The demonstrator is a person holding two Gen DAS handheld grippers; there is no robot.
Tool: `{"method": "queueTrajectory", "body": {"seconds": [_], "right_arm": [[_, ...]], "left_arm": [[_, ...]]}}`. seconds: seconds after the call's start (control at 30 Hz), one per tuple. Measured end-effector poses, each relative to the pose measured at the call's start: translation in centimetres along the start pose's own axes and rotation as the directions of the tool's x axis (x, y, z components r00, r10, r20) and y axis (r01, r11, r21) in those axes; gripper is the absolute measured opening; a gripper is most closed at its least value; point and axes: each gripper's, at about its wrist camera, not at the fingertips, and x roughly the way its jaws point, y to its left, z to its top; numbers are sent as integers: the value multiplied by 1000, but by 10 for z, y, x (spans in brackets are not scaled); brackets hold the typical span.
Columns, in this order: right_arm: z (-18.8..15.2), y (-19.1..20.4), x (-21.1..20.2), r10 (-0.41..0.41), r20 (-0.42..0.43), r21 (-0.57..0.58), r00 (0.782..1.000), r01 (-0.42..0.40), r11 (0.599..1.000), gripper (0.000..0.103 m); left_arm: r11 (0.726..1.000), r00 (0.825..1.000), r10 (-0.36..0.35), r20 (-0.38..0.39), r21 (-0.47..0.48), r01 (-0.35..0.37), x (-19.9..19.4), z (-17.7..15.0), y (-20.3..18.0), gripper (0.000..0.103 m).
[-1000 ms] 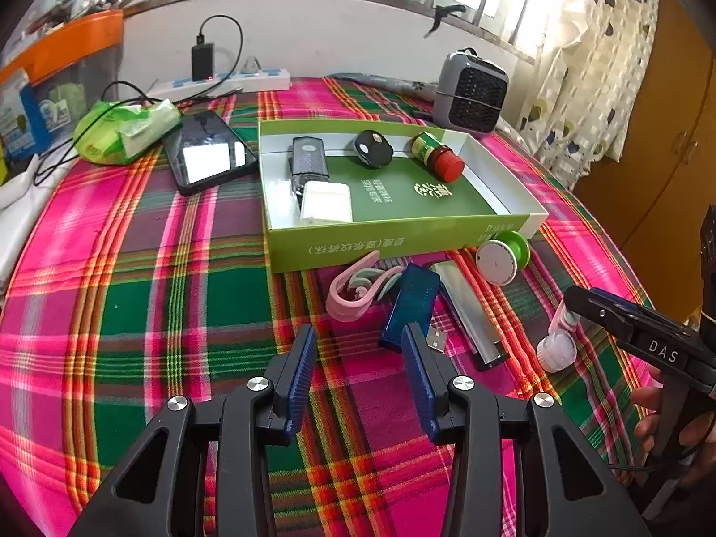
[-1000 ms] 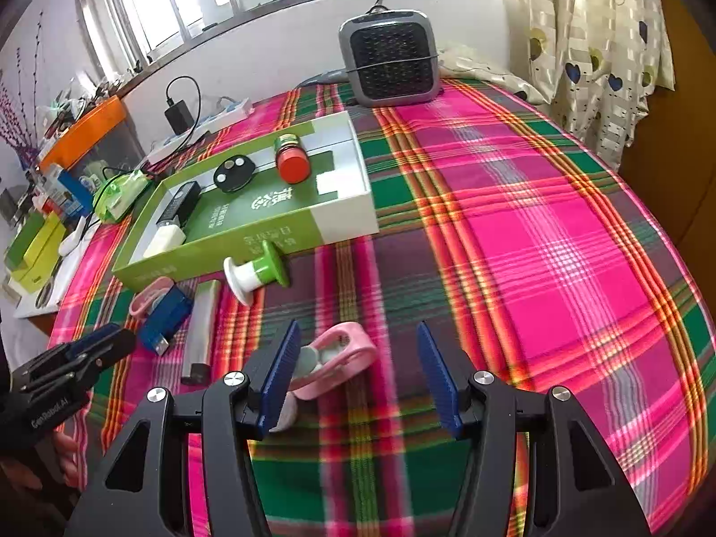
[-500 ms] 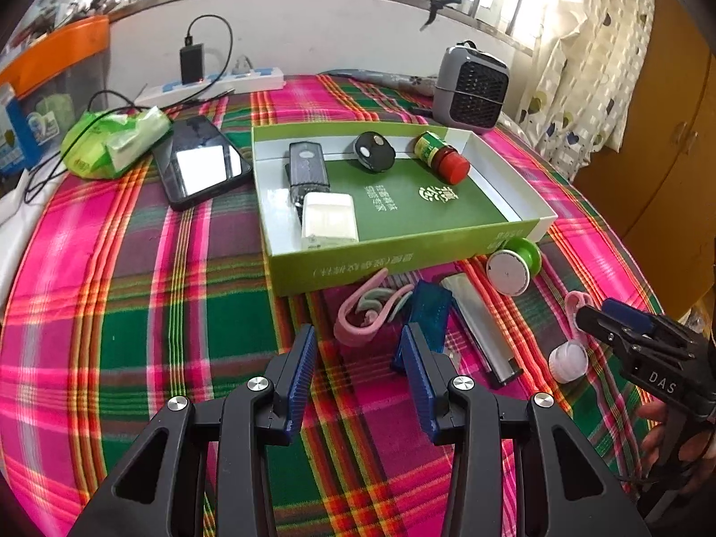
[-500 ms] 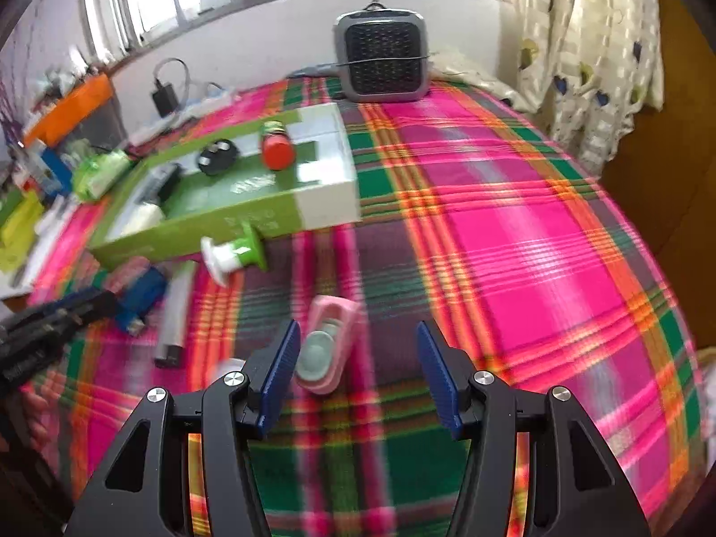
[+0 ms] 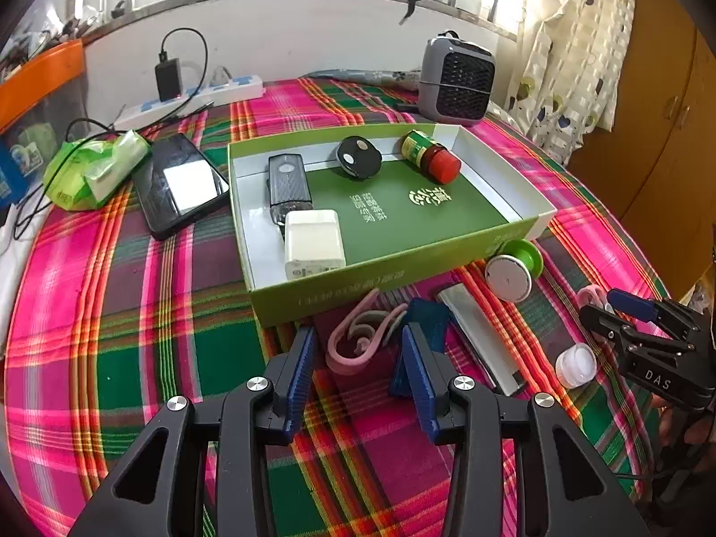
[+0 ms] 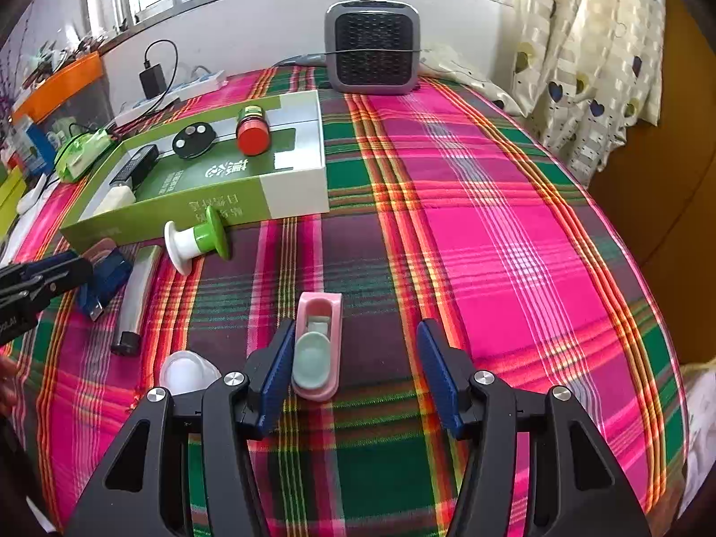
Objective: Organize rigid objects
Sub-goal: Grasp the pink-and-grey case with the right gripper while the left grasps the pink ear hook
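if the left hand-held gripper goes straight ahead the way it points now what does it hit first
Most likely the pink clip, lying between the open fingers of the left hand-held gripper; the green box comes right behind it. Depth is uncertain.

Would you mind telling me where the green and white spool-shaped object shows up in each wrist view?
Left wrist: the green and white spool lies right of centre, at the near right corner of the green box.
Right wrist: the spool lies left of centre, against the box's near wall.
Shared landmark: the grey fan heater at the table's far edge.
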Motion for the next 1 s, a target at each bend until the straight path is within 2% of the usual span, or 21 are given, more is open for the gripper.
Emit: {"method": "queueTrajectory", "body": {"seconds": [0.2, 0.53, 1.0], "right_arm": [[0, -2, 1, 8, 7, -13, 1000, -8, 1000, 55], [1, -3, 3, 22, 16, -36, 1000, -22, 999, 55], [2, -7, 4, 57, 17, -81, 998, -55, 995, 55]], "left_arm": [[999, 1000, 29, -7, 14, -29, 1, 3, 2, 39], [995, 998, 42, -40, 88, -38, 12, 4, -7, 39], [998, 998, 29, -47, 61, -26, 14, 2, -18, 39]]}}
